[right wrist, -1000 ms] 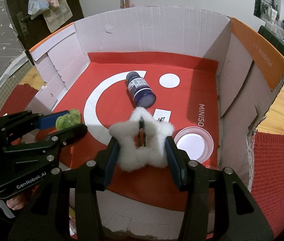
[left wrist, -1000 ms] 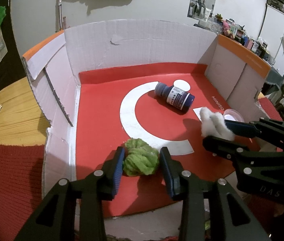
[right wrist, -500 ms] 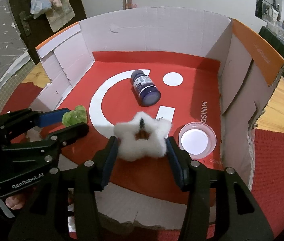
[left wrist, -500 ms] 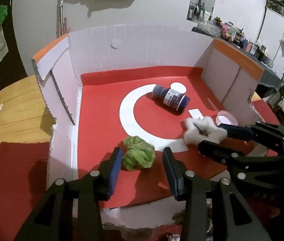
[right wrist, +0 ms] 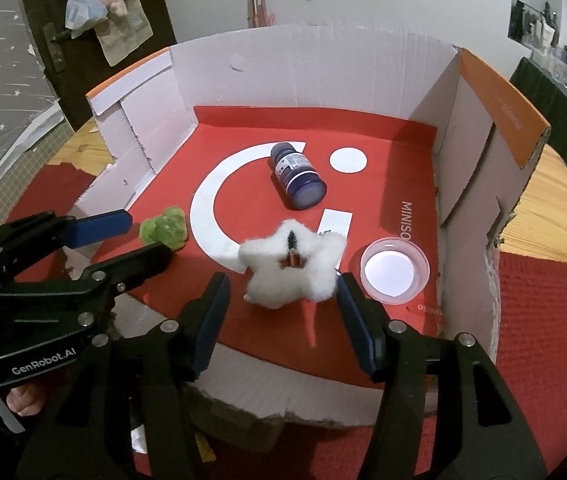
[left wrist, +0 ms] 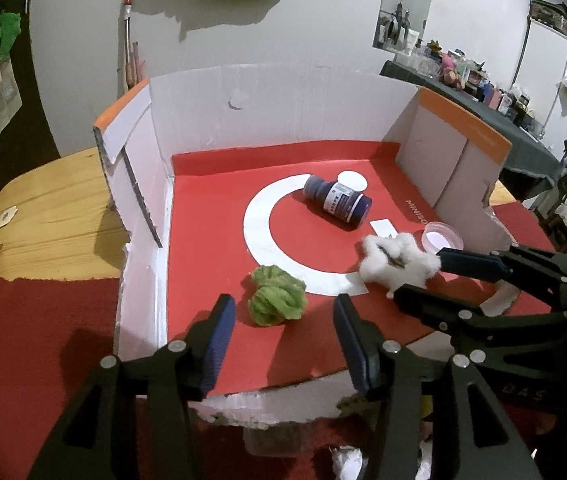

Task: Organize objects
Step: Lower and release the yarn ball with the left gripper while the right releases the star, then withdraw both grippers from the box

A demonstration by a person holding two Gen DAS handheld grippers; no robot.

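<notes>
Star (right wrist: 291, 270) — between opening jaws, loose.

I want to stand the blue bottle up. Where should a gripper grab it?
Probably across the labelled middle of the blue bottle, coming from above. It lies on its side on the red floor of the box, so both round flanks are free, while cap and base taper or face outward.

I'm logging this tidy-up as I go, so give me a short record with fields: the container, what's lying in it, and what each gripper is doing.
container: cardboard box with red printed floor
green fuzzy ball: on box floor, between left gripper fingers, untouched
white fluffy star: on floor, right gripper around it; contact unclear
dark blue bottle: lying on its side, mid-floor
clear round lid: near right wall
grippers: both jaws have just been opening
</notes>
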